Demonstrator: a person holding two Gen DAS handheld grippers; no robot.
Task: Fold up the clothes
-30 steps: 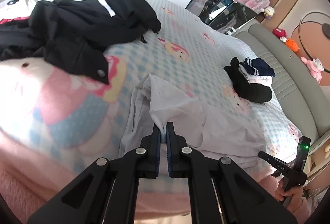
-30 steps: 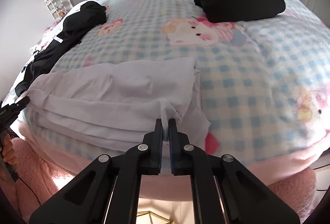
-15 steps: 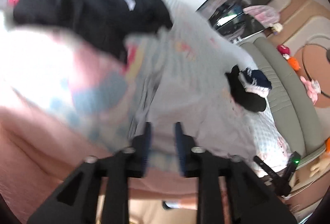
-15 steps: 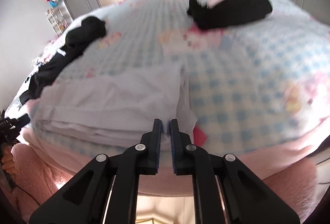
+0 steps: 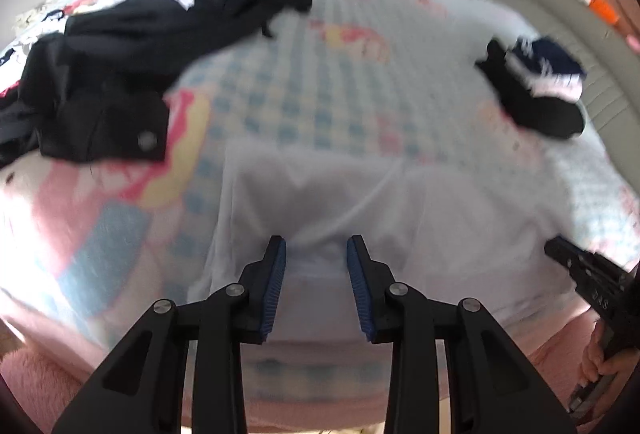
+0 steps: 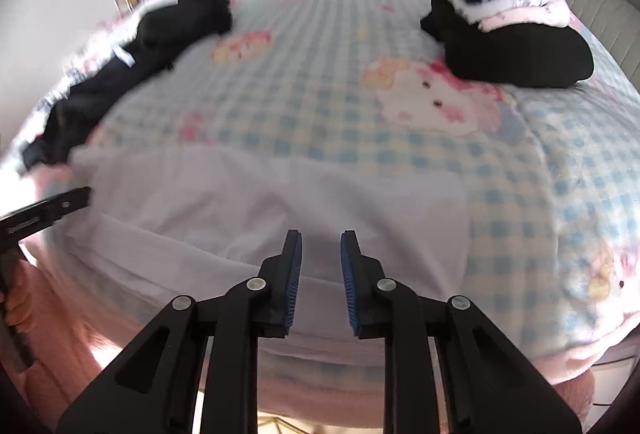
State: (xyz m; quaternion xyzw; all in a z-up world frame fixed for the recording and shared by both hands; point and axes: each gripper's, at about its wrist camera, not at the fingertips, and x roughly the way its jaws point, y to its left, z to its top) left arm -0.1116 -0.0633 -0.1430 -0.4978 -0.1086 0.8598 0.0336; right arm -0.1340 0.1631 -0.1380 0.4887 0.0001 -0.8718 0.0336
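Observation:
A pale lilac-white garment (image 5: 360,202) lies spread flat at the near edge of the bed; it also shows in the right wrist view (image 6: 256,210). My left gripper (image 5: 316,246) is open, its jaws apart just above the garment's near left part, holding nothing. My right gripper (image 6: 320,238) is open over the garment's near right part, also empty. Each gripper's tip shows at the edge of the other's view, the right one (image 5: 584,274) and the left one (image 6: 44,210).
A heap of unfolded black clothes (image 5: 132,34) lies on the far left of the checked cartoon bedspread (image 6: 328,82). A stack of folded clothes, black under navy and white (image 6: 512,30), sits far right near the grey headboard (image 5: 576,18). The pink blanket edge (image 5: 320,398) hangs below me.
Both grippers were shut on the garment's edge one second ago; both have opened and let it go. The garment now lies flatter and wider across the bed edge.

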